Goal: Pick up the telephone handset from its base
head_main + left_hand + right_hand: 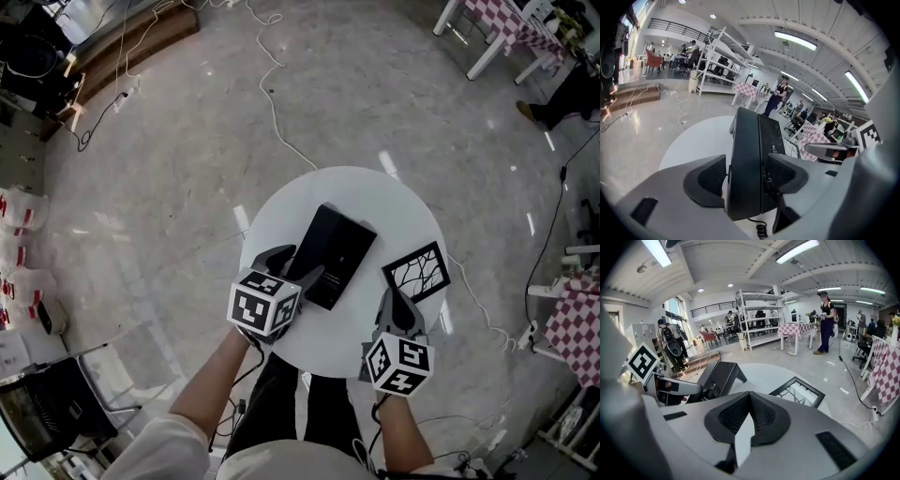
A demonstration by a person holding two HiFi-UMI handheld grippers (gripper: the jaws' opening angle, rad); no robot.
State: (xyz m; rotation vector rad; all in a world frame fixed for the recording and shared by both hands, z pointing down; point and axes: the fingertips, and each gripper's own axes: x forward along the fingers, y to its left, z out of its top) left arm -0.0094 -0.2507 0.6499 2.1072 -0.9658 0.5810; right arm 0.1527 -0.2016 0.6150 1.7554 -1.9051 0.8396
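On the round white table (403, 202) | black plastic telephone handset (745, 159) is lying on its black base (770, 133) | left gripper (747, 174) is straddling handset, jaws standing apart | right gripper (747, 420) is hovering near black-framed panel (797, 392), jaws pressing together, empty

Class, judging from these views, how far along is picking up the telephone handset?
Done: the left gripper has its open jaws astride the handset. In hand: nothing gripped; the handset lies on its base. Left: close and lift. The right gripper is shut, empty.

No legible text, label or number anywhere
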